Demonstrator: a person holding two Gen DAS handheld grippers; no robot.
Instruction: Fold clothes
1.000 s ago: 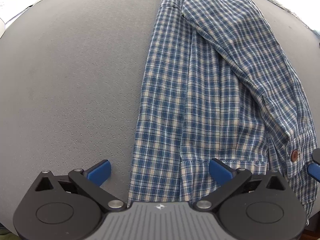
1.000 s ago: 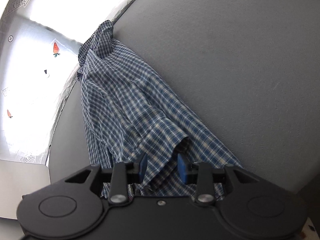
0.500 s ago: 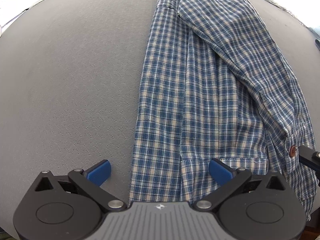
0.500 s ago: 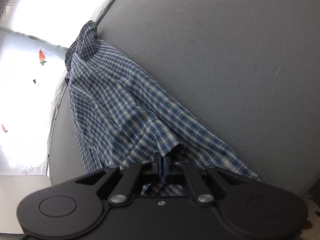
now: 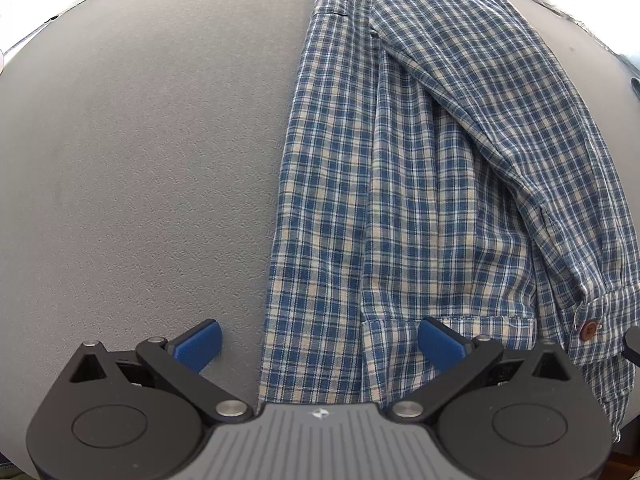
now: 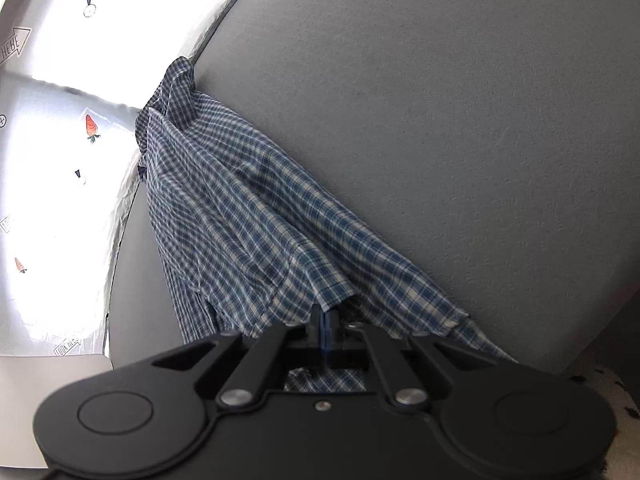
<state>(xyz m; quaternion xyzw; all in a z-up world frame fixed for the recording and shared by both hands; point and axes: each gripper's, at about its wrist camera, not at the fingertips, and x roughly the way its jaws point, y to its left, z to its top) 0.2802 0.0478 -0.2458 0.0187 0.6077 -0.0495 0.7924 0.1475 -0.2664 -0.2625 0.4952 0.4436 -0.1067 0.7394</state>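
The plaid shirt [image 5: 400,208] stretches lengthwise away from both grippers across the grey counter [image 5: 140,160]: the right gripper [image 6: 326,320] has its jaws clenched on the near hem, while the left gripper [image 5: 320,340] straddles the shirt's left edge, jaws released.

I see strong fisheye bending at both frames' edges. Daylight blows out the white sheet [image 6: 52,184] to glare; the grey worktop [image 5: 140,180] is evenly lit, sharp.
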